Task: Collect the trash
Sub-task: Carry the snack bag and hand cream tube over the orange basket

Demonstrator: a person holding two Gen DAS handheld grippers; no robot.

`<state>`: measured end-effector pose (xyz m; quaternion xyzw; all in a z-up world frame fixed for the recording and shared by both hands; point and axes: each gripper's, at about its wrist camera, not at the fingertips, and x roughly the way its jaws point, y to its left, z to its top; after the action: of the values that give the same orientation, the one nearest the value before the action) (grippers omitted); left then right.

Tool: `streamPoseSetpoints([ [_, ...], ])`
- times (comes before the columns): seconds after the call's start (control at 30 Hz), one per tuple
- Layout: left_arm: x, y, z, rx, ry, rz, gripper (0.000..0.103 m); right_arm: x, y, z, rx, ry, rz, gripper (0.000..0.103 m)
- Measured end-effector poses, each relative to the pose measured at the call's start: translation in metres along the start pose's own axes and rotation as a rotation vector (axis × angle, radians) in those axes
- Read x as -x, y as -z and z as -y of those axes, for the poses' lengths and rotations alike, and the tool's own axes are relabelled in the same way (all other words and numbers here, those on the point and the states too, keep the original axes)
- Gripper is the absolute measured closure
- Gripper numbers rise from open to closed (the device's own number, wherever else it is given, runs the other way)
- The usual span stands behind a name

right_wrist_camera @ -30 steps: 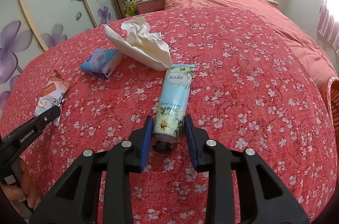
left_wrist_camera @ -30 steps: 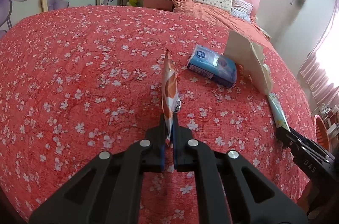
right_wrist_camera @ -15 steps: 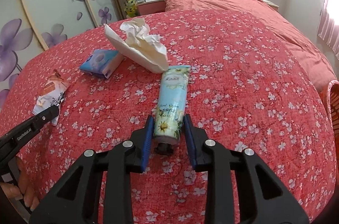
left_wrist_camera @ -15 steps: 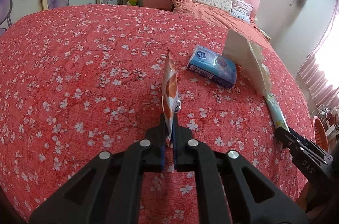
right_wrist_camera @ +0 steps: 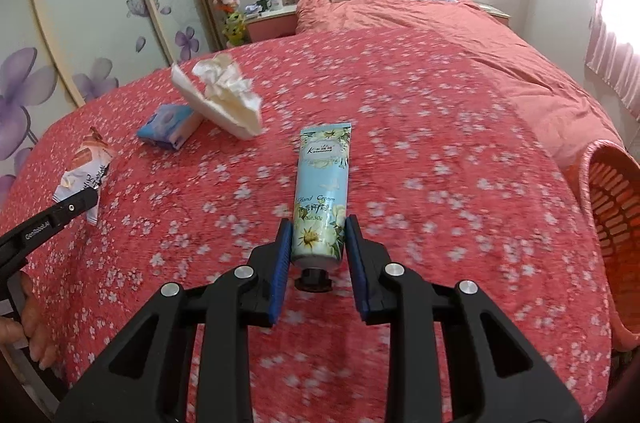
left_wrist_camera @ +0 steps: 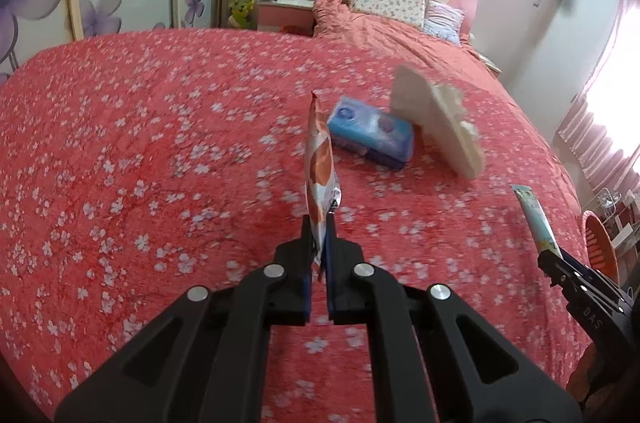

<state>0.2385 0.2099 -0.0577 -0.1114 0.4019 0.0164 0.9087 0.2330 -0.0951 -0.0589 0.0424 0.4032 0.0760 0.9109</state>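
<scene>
Both items now lifted off the quilt (right_wrist_camera: 440, 151): left gripper (left_wrist_camera: 318, 235) pinches a crinkled foil wrapper (left_wrist_camera: 319, 167); right gripper (right_wrist_camera: 318, 239) clamps a smooth tube (right_wrist_camera: 322, 191).

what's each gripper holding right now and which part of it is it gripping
The left gripper pinches the orange snack wrapper by its bottom edge. The right gripper clamps the hand cream tube near its cap end.

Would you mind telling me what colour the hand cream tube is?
The tube is pale blue with white flowers, clearest in the right wrist view.
</scene>
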Motion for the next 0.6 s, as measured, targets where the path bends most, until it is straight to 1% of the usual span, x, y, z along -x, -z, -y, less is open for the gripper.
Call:
streamPoseSetpoints([
  [0.3, 0.029, -0.003, 0.041, -0.052, 0.059, 0.043, 0.097, 0.031, -0.001, 0.025, -0.040, 0.019, 0.074, 0.076],
  [0.6, 0.056, -0.005, 0.098, -0.125, 0.150, 0.077, 0.097, 0.066, -0.002, 0.052, -0.090, 0.033, 0.162, 0.076],
])
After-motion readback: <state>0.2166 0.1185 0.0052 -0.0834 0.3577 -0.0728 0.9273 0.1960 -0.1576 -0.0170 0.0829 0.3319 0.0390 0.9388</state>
